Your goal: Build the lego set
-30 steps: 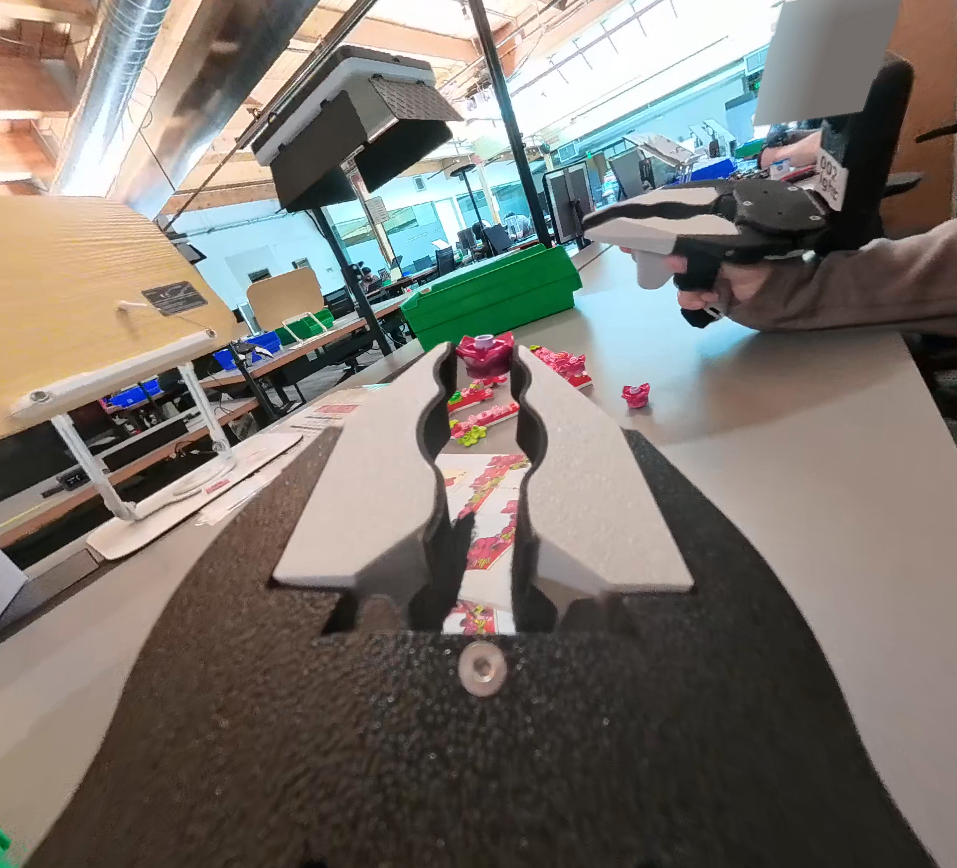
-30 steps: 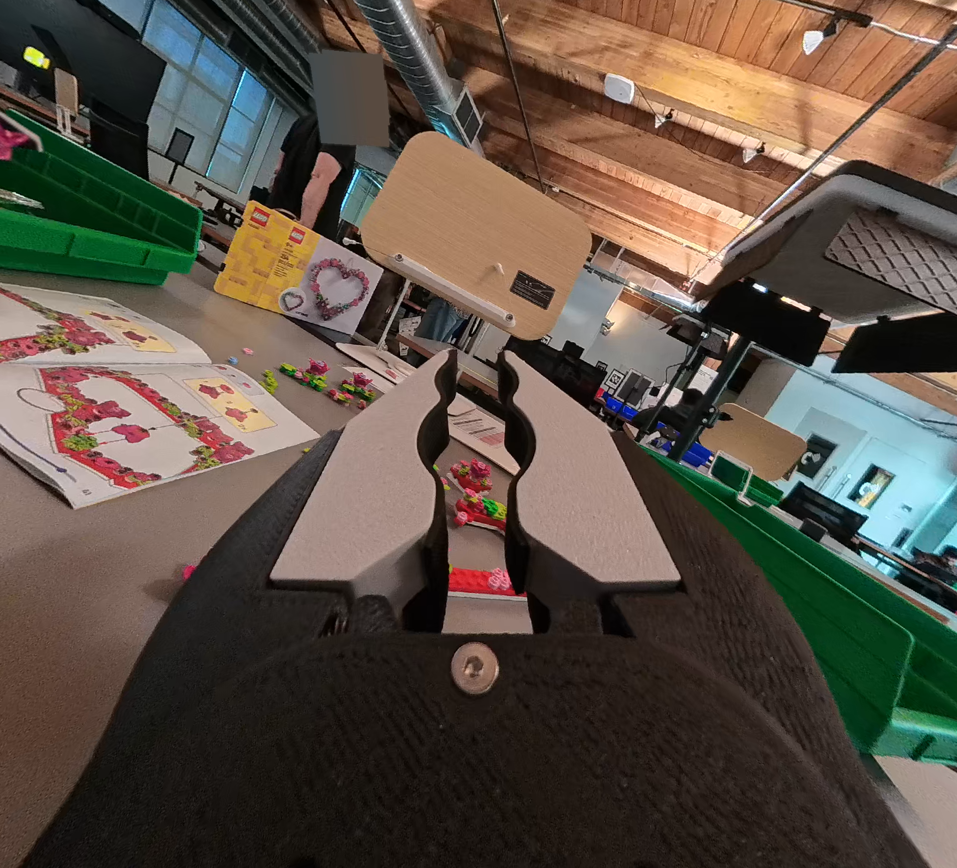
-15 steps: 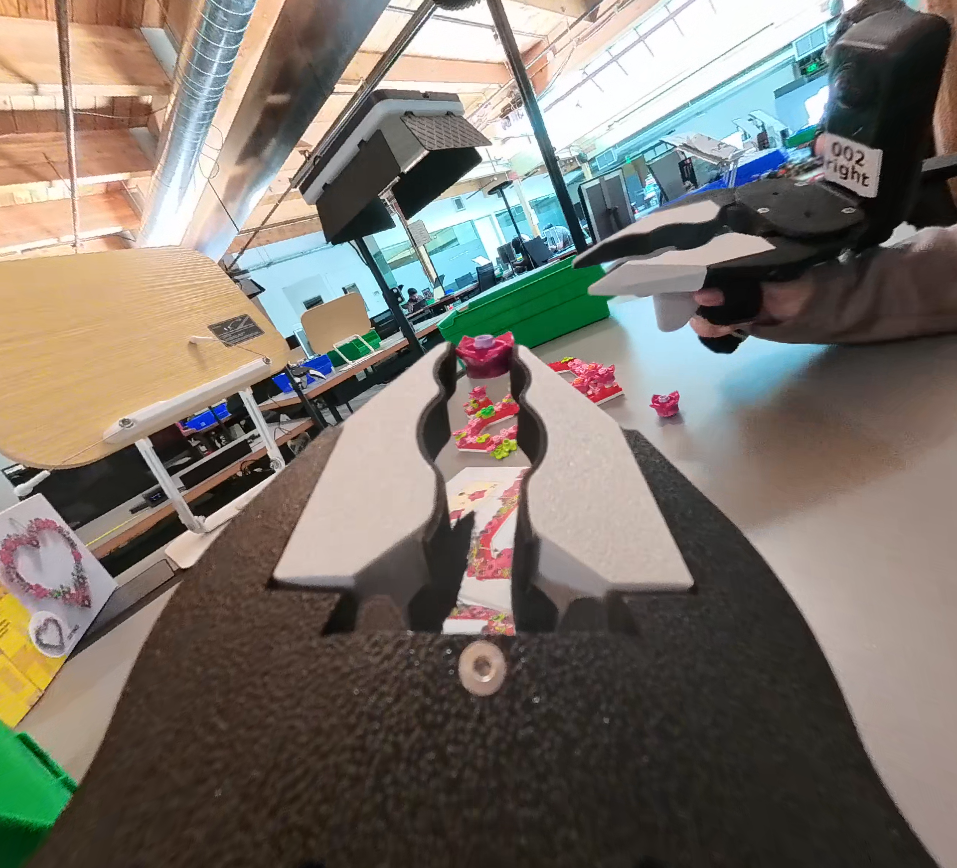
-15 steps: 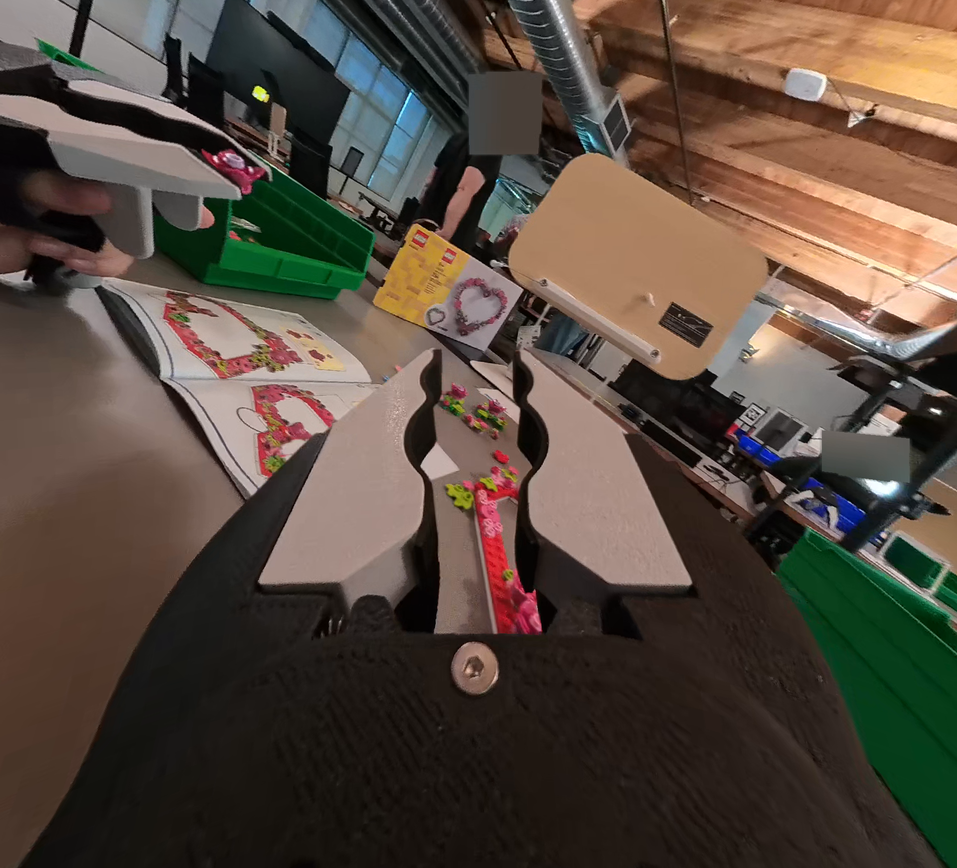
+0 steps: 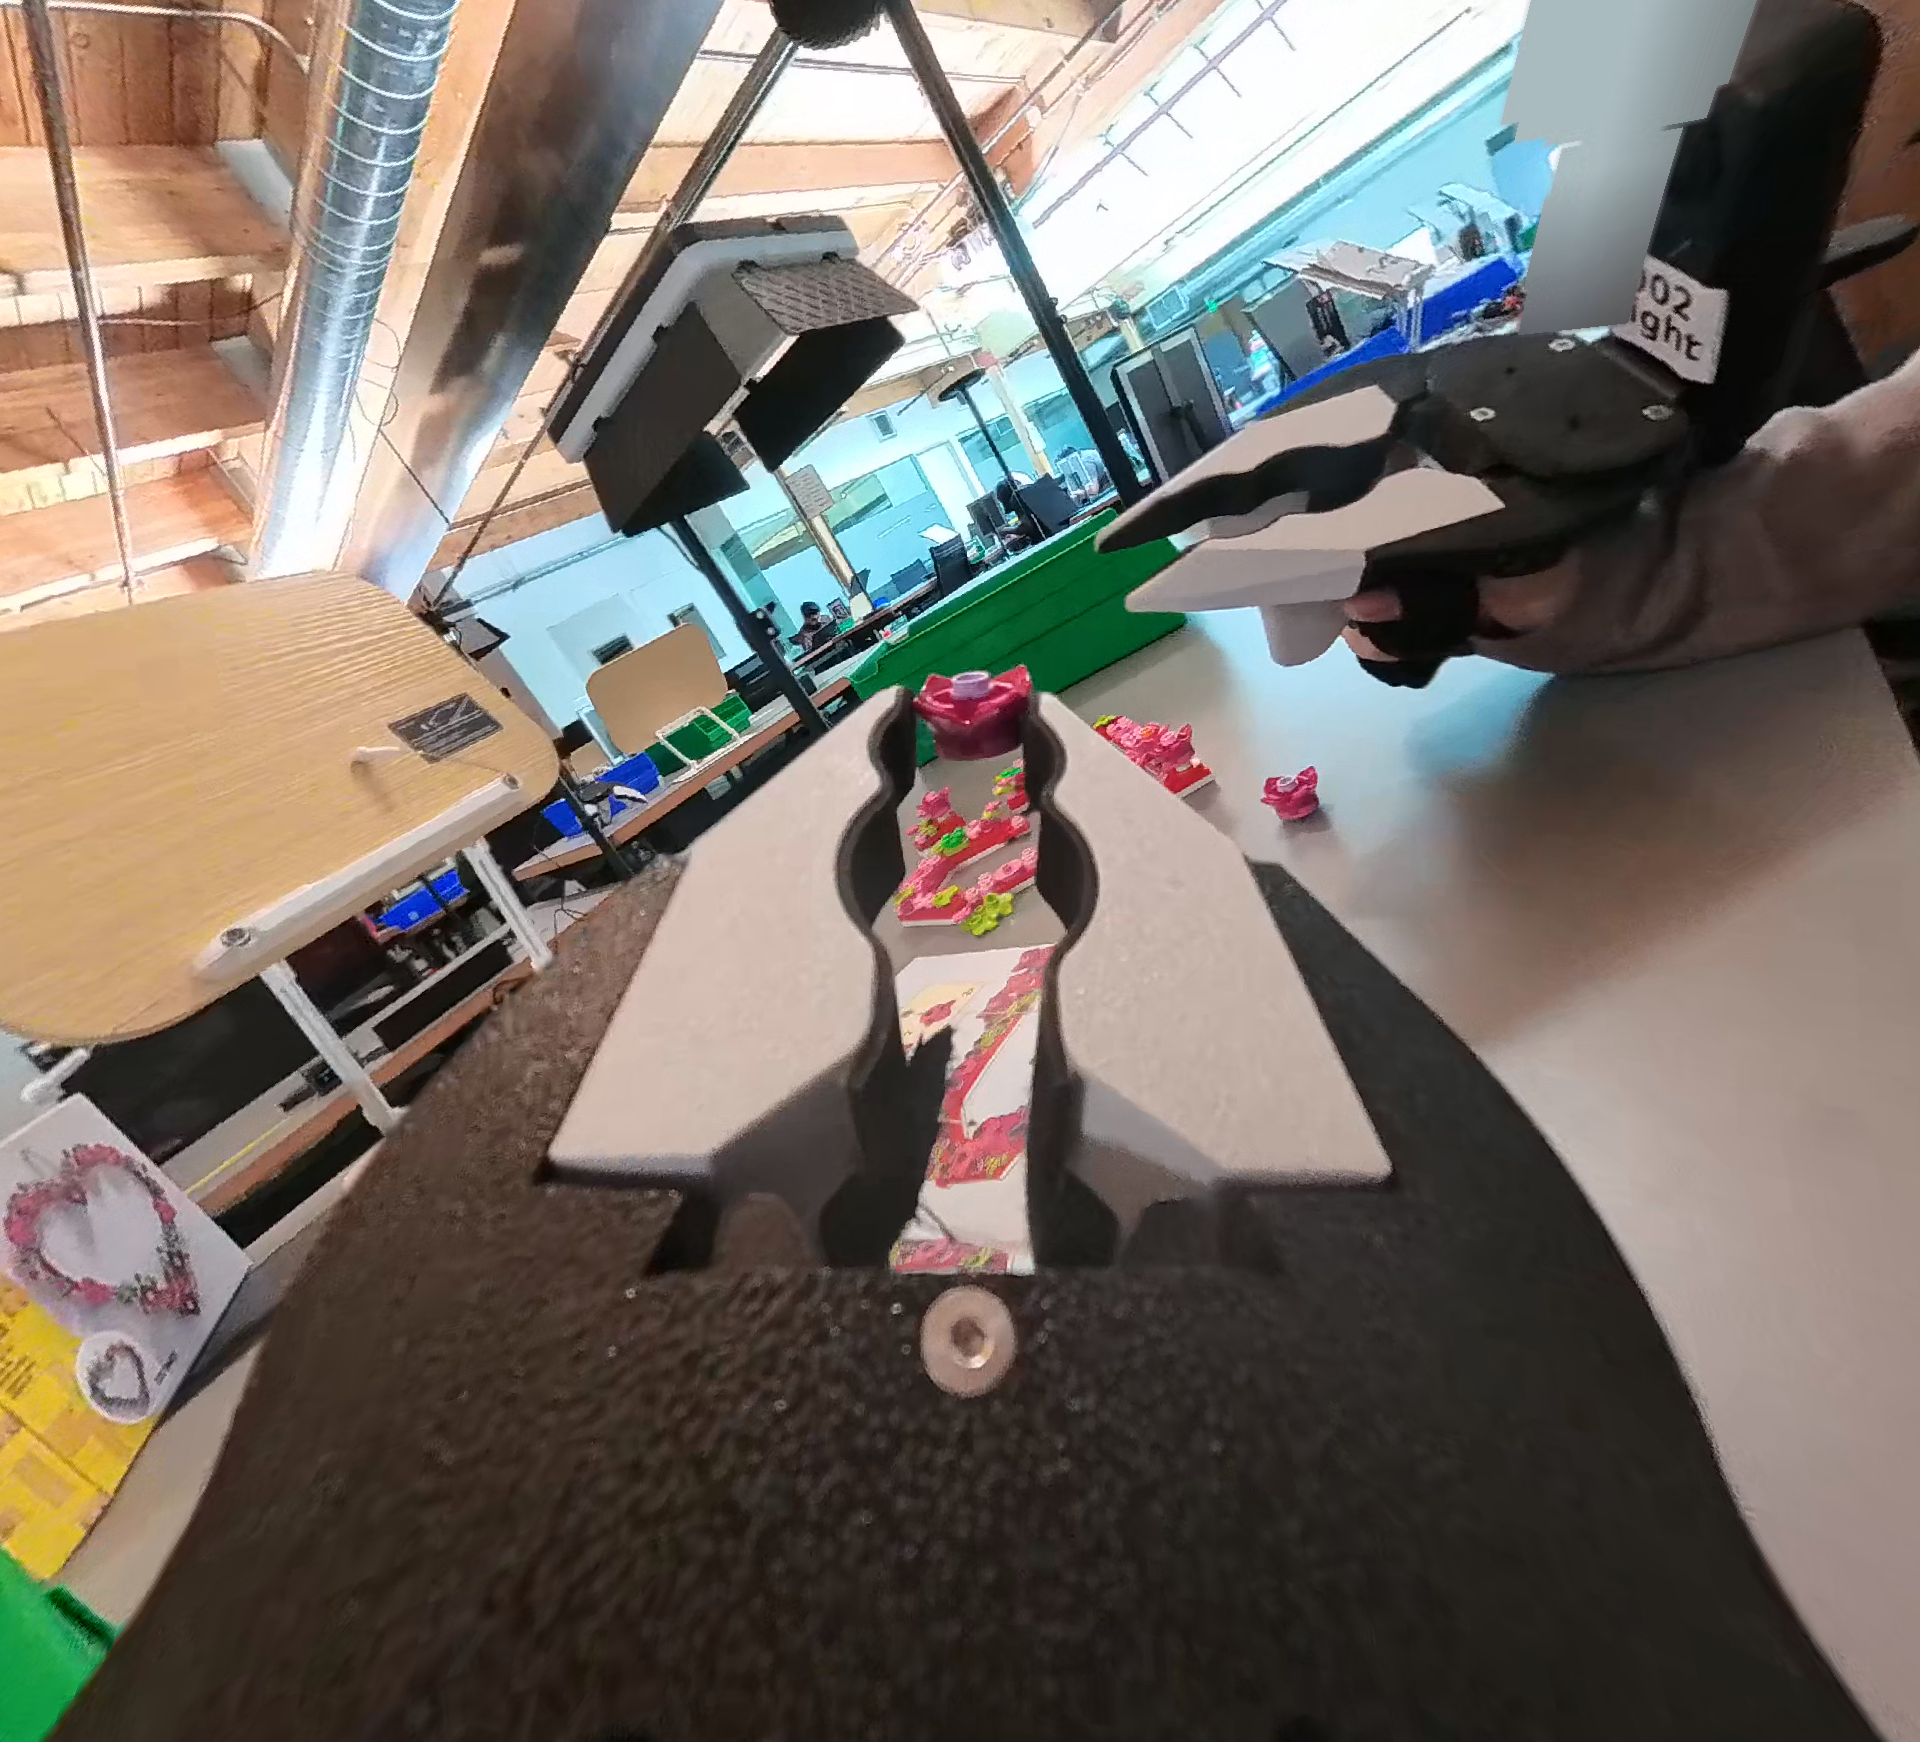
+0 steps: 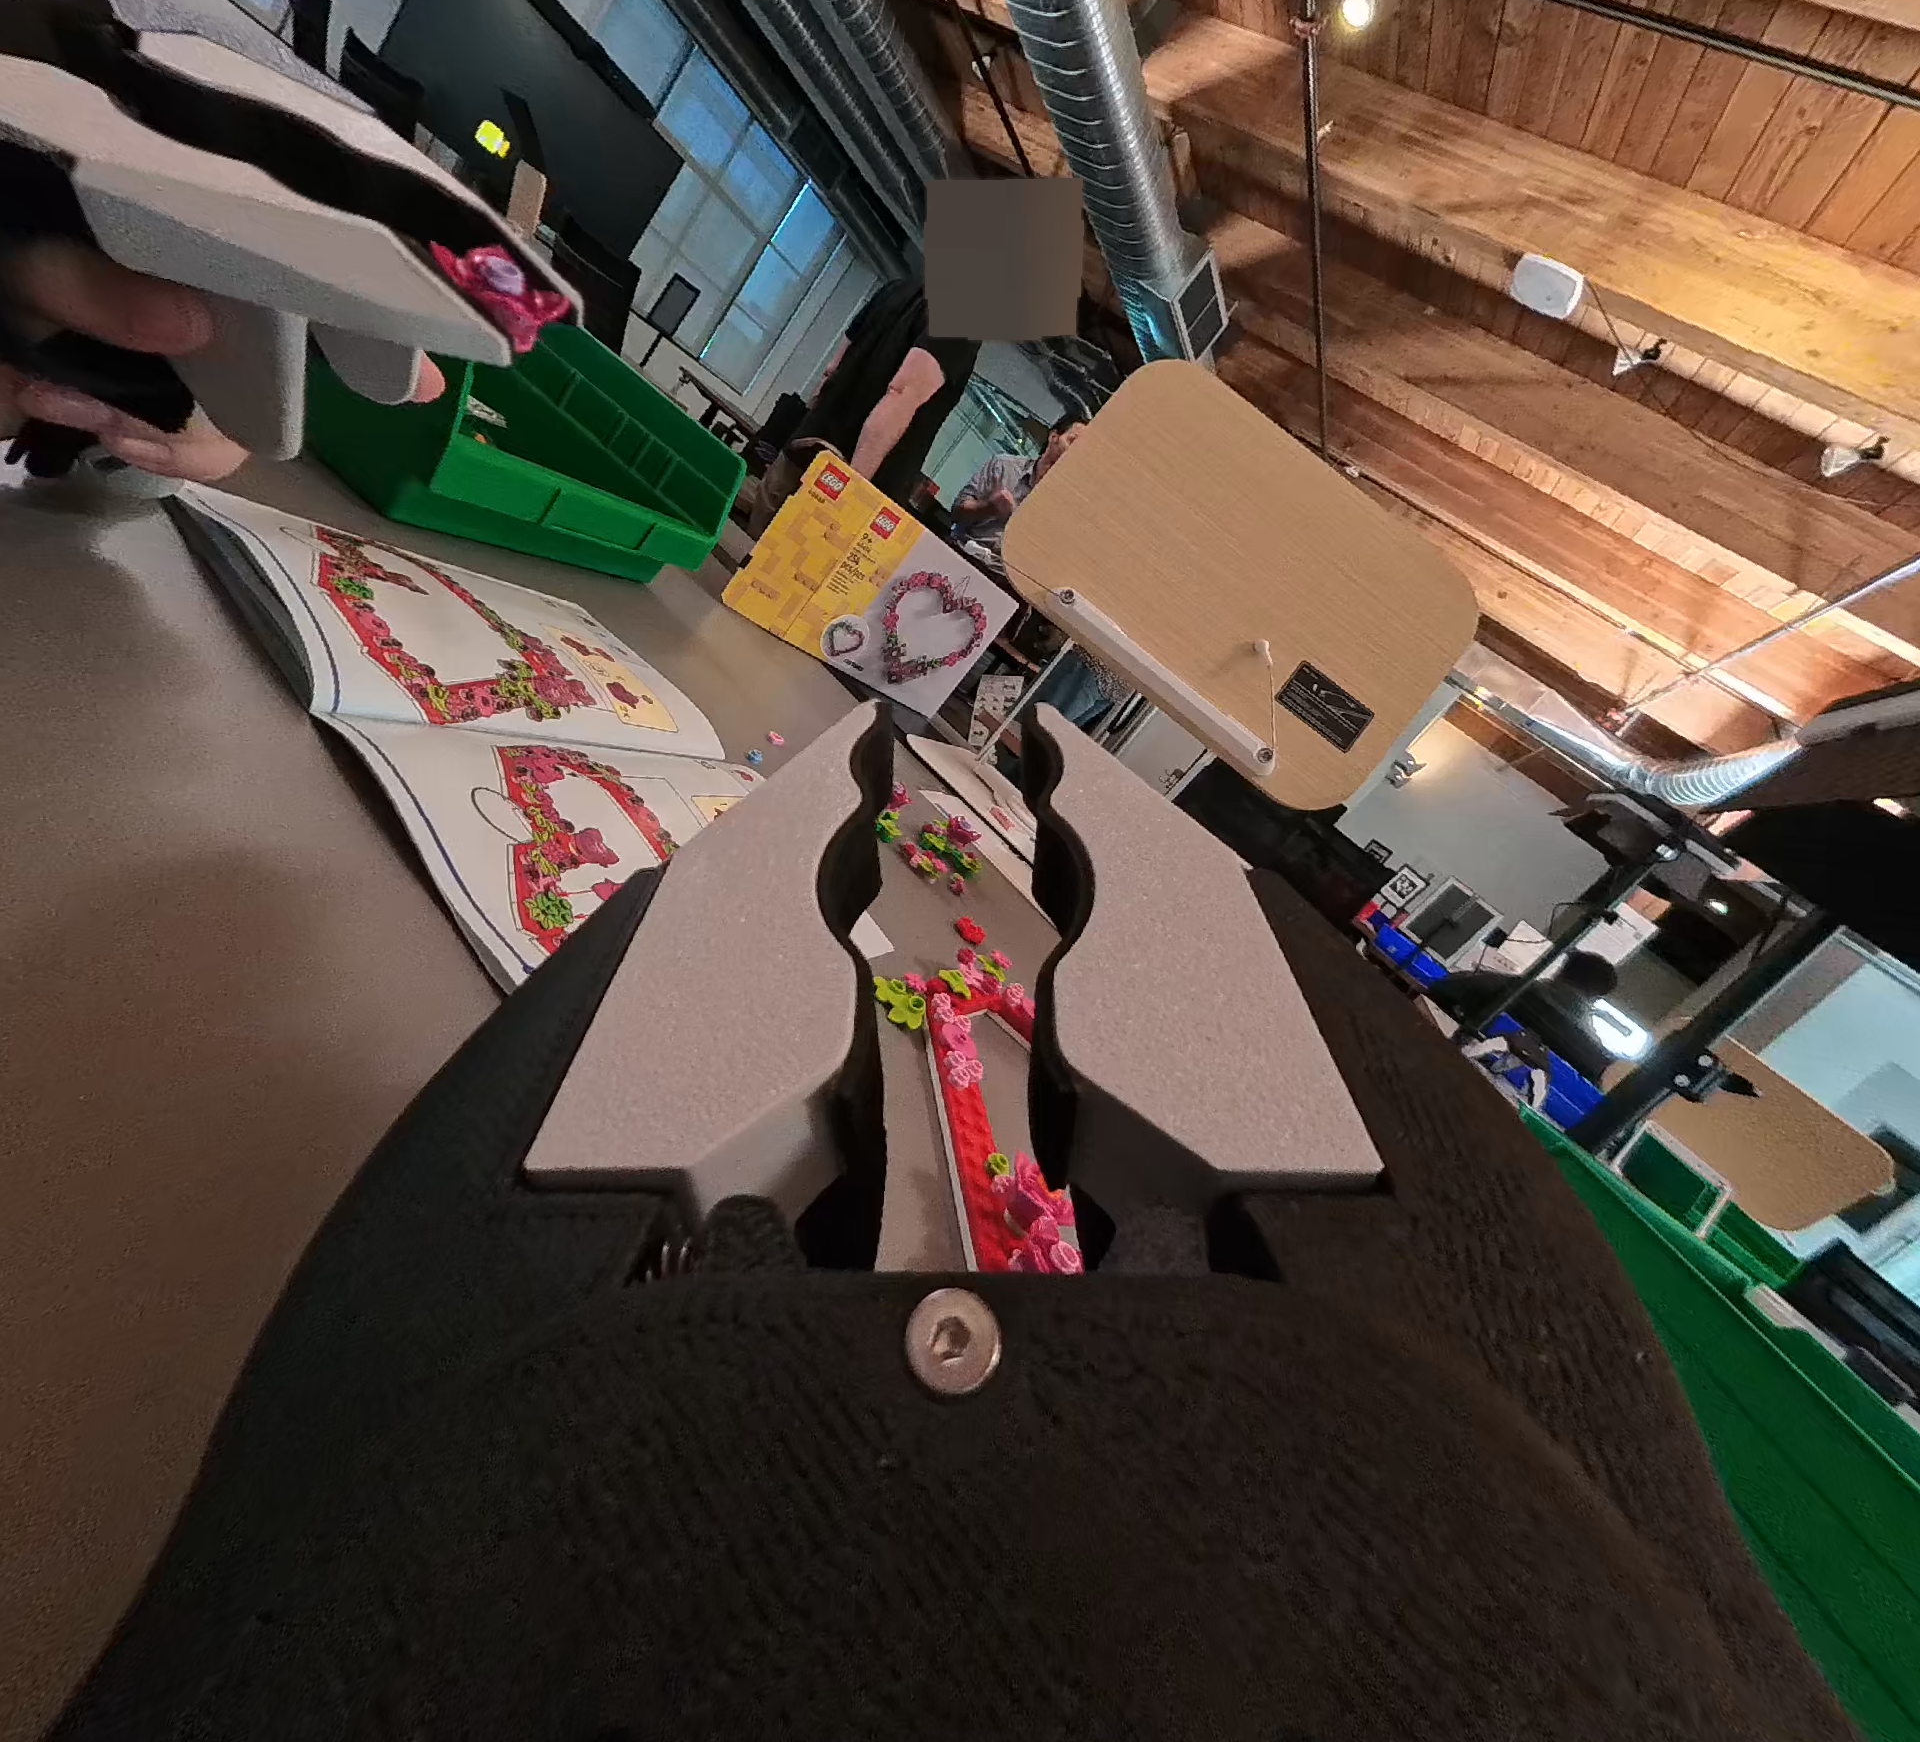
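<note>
Pink flower (image 5: 972, 713) pinched at the left gripper (image 5: 970, 705) tips, held up off the table. Right gripper (image 6: 956, 724) slightly parted, empty, over the red build (image 6: 977, 1110). Best to line up studs squarely before pressing, steadying the build.

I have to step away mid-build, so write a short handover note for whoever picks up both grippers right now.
Left gripper: shut on a magenta flower piece, held above the table.
Right gripper: open, empty, raised over the red heart frame.
On the table: open instruction booklet, another magenta flower, loose green and pink pieces, set box behind.
Done: frame partly decorated.
Left: seat the held flower, then add the rest.
</note>
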The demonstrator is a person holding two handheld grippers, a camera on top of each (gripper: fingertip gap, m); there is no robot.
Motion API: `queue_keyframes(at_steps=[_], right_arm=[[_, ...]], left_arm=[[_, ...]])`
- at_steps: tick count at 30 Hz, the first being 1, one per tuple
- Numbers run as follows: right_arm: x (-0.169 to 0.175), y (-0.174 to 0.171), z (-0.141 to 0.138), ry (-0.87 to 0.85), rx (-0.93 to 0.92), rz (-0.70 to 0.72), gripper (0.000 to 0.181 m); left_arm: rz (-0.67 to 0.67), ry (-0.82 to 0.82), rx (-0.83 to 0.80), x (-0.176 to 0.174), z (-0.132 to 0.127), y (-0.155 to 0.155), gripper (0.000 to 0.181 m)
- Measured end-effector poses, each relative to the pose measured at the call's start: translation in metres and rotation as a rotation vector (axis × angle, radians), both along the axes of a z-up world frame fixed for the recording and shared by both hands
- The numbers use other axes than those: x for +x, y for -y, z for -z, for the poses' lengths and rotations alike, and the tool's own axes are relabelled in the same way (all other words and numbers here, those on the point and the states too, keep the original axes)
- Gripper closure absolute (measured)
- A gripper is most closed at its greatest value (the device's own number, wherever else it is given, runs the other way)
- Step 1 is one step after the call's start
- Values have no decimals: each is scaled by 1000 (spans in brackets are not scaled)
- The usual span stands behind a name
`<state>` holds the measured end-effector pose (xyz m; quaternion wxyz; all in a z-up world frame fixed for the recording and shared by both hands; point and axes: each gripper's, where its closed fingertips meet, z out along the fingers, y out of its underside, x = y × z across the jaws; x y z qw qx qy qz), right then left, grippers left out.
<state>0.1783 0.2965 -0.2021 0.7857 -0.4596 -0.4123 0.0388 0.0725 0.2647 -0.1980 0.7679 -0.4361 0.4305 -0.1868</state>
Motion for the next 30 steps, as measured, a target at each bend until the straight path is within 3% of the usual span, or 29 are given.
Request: queue_keyframes(at_steps=[15,30], right_arm=[[0,6,-2,3,29,-10,161],[7,5,-5,-28,21,-5,162]], left_arm=[[50,-225,229,31,19,35,164],[94,-202,132,33,20,34,164]])
